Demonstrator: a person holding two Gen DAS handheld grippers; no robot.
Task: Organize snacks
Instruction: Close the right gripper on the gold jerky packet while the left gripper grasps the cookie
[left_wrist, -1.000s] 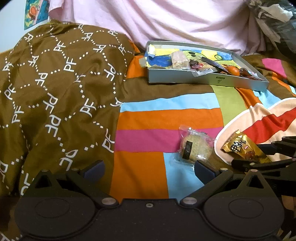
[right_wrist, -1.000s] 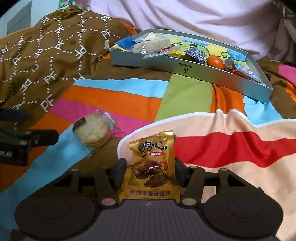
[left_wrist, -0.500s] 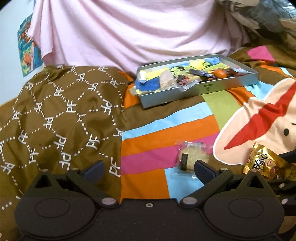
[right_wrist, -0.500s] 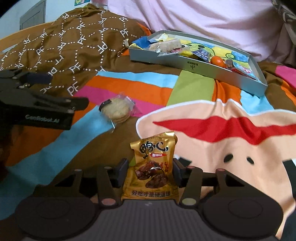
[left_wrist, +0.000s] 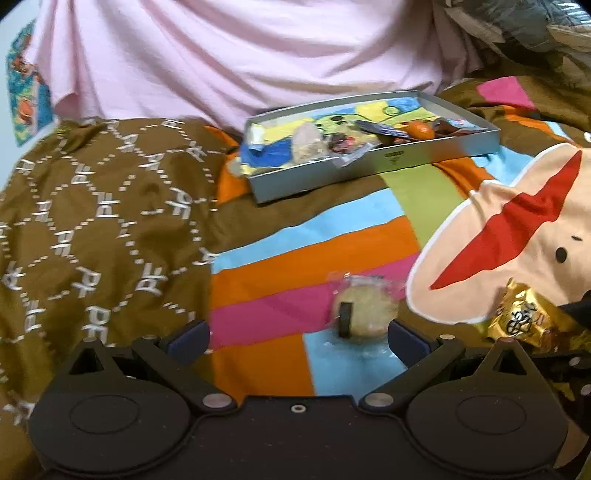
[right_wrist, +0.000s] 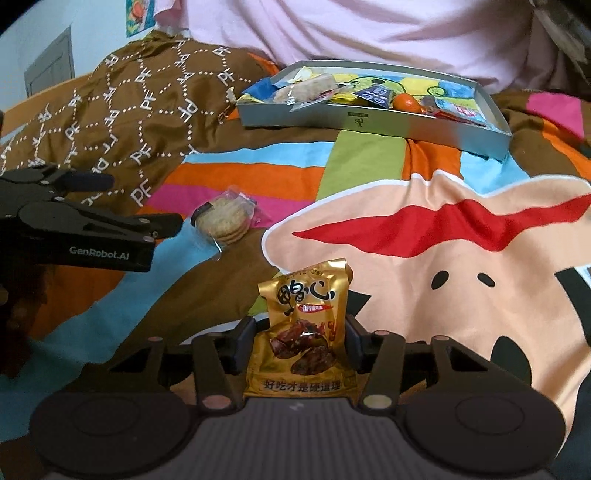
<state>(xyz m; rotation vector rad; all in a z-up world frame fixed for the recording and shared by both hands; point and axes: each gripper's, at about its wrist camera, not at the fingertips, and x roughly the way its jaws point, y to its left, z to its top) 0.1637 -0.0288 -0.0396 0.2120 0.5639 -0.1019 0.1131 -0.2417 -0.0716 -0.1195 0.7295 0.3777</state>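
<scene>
Right gripper (right_wrist: 299, 343) pinches a gold snack packet (right_wrist: 303, 332) above the bed; carry it level to the grey tray (right_wrist: 369, 118) (already crowded) and drop it into a gap. Left gripper (left_wrist: 297, 332) hangs spread, empty, just beside a wrapped cracker pack (left_wrist: 364, 310) on the blanket (left_wrist: 295, 254).

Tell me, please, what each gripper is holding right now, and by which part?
The right gripper grips the gold snack packet across its lower half, pads on its two side edges. The left gripper is open and holds nothing; the wrapped biscuits lie just ahead.
</scene>
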